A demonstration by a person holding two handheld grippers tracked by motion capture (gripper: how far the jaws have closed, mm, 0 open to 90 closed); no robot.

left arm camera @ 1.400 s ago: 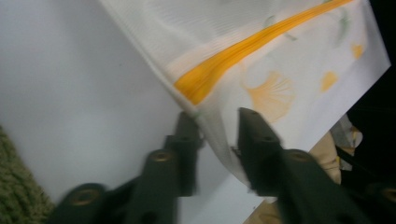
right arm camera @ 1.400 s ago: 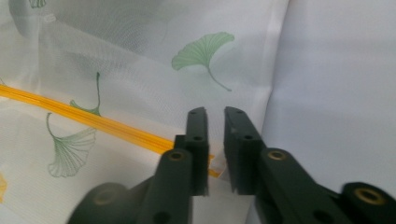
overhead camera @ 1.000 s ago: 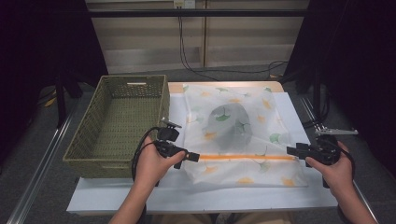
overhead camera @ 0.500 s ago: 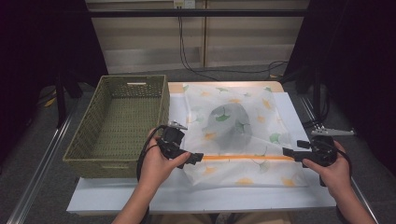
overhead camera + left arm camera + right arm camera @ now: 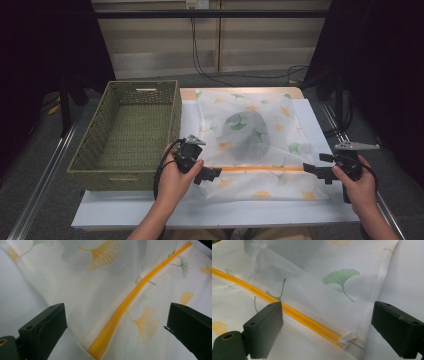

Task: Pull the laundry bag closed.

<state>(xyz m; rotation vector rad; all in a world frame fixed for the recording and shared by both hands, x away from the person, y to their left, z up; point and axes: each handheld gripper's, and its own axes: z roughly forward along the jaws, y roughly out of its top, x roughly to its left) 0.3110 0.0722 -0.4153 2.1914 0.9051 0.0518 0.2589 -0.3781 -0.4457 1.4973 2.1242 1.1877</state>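
1. While both hands rest at the near edge of the white surface (image 5: 150,212) in the high view, the left tongs (image 5: 212,174) sit at the left end of the orange zipper (image 5: 260,169) on a white mesh laundry bag (image 5: 250,140) printed with ginkgo leaves, and the right tongs (image 5: 312,171) sit at the zipper's right end. The bag lies flat between the 2 tongs, with a grey garment (image 5: 245,132) showing through the mesh beyond the zipper. A green woven basket (image 5: 127,132) stands just beyond and to the left of the left tongs.

2. In the left gripper view, the left tongs (image 5: 113,327) have just been opening and now stand wide, 1 jaw on each side of the picture. The zipper's (image 5: 125,307) end lies between them, and neither pad presses on it. The bag's (image 5: 87,290) fabric spreads away ahead of the jaws.

3. In the right gripper view, the right tongs (image 5: 327,330) have likewise just been opening and stand wide. Between the jaws lie the zipper's (image 5: 294,313) closed end and its white pull tab (image 5: 348,337), nearer the right-hand jaw, with no pad touching them. A green leaf print (image 5: 342,276) lies on the bag (image 5: 312,290) further ahead.
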